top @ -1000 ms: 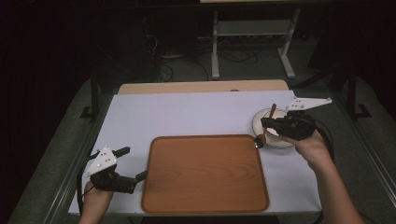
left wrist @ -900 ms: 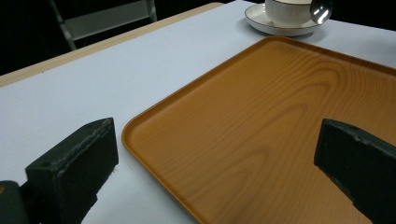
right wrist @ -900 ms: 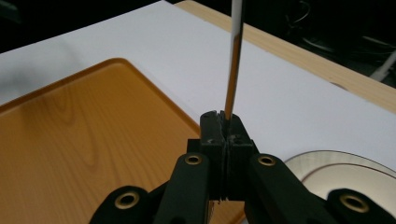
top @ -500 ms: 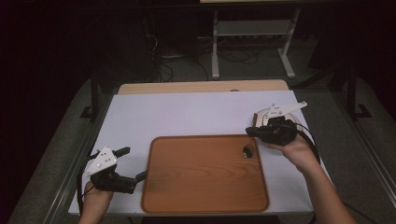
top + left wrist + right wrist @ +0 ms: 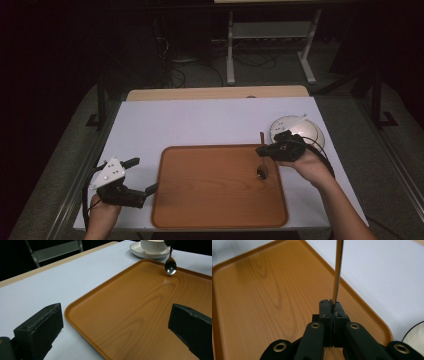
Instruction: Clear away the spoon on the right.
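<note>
— Where the tray (image 5: 220, 190) meets its right edge, what is the right hand-held gripper (image 5: 264, 149) doing?

— Its jaws are pressed together on the handle of a spoon (image 5: 262, 165). In the right gripper view the thin metal handle (image 5: 337, 272) rises straight out from between the clamped jaws. The spoon hangs bowl-down, with the bowl (image 5: 170, 267) just above the tray's wood-grain surface near the far right corner; whether it touches I cannot tell.

— And what sits behind it?

— A white cup on a saucer (image 5: 300, 131) stands on the table near the right edge, just beyond the tray and close to the person's right hand (image 5: 311, 165).

— The other side?

— The left hand-held gripper (image 5: 141, 176) is near the front left corner of the table, just beside the tray's left edge. Its jaws stand wide apart with nothing between them, and in the left gripper view they frame the tray's near left corner (image 5: 72, 312).

— The table itself?

— Covered in a pale sheet (image 5: 200, 125), with a bare wooden strip along the far edge.
</note>
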